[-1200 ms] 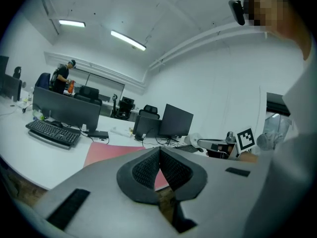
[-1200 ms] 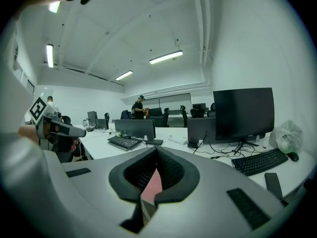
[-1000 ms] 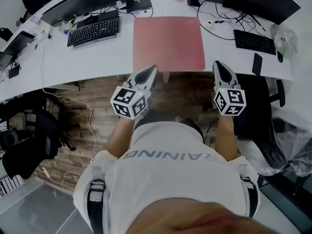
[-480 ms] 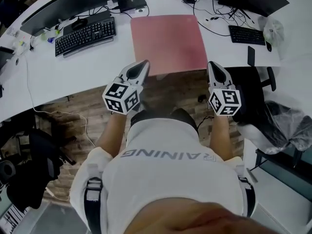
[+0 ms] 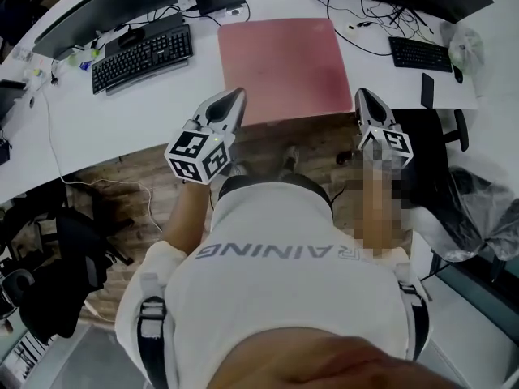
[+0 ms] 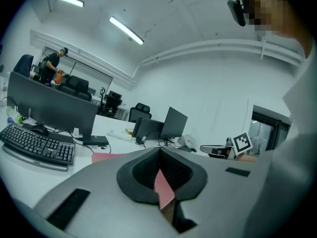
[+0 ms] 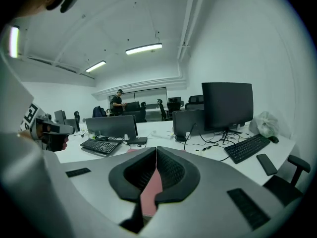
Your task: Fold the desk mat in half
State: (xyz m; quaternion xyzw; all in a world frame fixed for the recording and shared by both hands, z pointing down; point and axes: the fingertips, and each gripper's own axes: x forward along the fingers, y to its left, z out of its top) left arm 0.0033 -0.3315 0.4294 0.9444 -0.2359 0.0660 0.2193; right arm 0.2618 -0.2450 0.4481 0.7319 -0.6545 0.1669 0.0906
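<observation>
Open-plan office, with a long white worktop curving past monitors and keyboards. On it the red desk mat lies flat and unfolded, just ahead of both sets of jaws. The left gripper has its jaws clenched tip to tip, at or just over the mat's near left corner. The red showing through the gap behind the tips reads as mat lying beyond them, not mat pinched. The right gripper is likewise clenched on nothing, its tips just outside the near right corner.

The step in hand, as I judge it, is taking hold of the near edge. Both sets of jaws must part first, then come in low so one pad slips under the edge and the other lands on top. The edge appears to run along the worktop's front rim, which should help a lower pad get beneath it.

Bite both corners equally deep, or the fold will skew. Then lift together and carry the edge straight away from the jaws to meet the far edge, corner on corner.

One thing to watch — the loose cables beyond the right jaws lie close to the mat's far right corner. The keyboard beyond the left jaws sits apart from the mat.
</observation>
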